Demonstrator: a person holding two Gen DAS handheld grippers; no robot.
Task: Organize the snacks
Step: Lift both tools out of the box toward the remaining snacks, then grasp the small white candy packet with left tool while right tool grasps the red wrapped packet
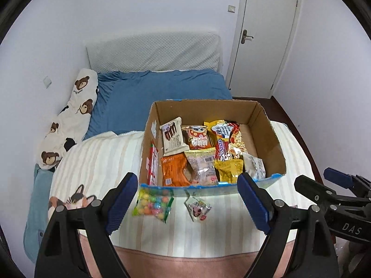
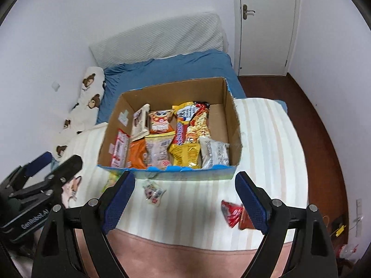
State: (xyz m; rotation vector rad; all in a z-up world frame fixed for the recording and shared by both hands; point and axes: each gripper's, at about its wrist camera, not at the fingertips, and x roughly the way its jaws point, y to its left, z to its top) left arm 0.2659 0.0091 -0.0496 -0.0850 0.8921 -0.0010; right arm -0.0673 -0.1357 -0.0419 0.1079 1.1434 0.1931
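Both the left gripper [image 1: 187, 199] and right gripper [image 2: 185, 197] hold their jaws open and empty, the right one hiding part of a red packet [image 2: 230, 212] at 4 o'clock of the snack box [image 2: 229, 125].

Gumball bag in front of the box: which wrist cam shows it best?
Left wrist view. The gumball bag lies whole and sharp on the striped blanket, between the open fingers. In the right wrist view only a blurred yellow-green corner shows; the right gripper's left finger hides the rest.
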